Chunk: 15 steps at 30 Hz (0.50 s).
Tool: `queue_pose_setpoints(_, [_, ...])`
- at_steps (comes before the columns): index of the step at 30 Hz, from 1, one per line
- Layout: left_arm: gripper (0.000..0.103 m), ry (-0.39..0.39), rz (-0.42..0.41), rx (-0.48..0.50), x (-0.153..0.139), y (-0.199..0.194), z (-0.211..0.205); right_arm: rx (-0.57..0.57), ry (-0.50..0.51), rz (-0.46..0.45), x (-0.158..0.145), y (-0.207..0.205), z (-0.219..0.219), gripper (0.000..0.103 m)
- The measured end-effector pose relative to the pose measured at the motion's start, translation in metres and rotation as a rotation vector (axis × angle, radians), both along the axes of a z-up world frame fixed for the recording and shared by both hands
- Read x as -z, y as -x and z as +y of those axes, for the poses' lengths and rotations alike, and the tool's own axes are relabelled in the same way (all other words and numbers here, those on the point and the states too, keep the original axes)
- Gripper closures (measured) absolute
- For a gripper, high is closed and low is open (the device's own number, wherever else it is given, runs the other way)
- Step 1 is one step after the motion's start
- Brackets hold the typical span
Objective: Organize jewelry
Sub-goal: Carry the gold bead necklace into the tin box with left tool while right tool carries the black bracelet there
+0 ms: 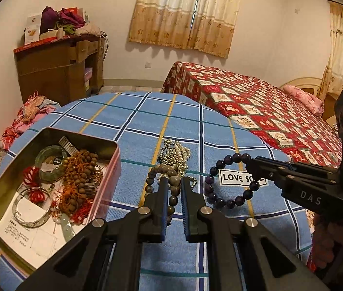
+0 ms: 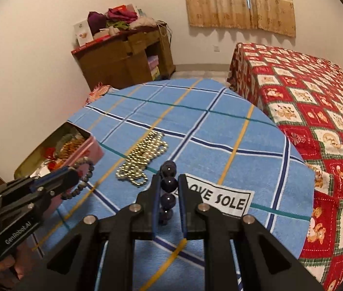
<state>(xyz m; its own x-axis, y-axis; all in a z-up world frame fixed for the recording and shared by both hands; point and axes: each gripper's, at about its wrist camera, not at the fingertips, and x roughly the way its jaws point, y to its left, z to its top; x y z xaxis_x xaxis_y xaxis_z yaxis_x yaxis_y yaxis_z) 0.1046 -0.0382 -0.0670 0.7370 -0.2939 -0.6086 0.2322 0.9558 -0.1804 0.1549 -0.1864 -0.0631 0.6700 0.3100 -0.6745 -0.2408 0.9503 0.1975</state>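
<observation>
Both clamped: left gripper point(image 1: 172, 189) grips brown bead bracelet point(image 1: 171, 174), right gripper point(image 2: 169, 186) purple bead bracelet point(image 1: 229, 181); light, floppy, slick beads; pinch across one strand.

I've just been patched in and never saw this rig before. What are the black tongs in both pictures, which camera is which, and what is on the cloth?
Those are two hand-held grippers, each with a camera looking along its jaws. In the left wrist view, the left gripper is shut on a grey-brown bead bracelet. In the right wrist view, the right gripper is shut on a purple bead bracelet. On the blue checked cloth lie a heap of pearly beads and an open tin of jewelry.
</observation>
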Motion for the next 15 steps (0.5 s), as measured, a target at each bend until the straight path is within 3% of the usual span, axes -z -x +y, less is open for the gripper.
queue_pose_setpoints(15, [0.094, -0.005, -0.063, -0.041, -0.025, 0.017, 0.018, -0.050, -0.009, -0.074, -0.029, 0.016, 0.019, 0.086])
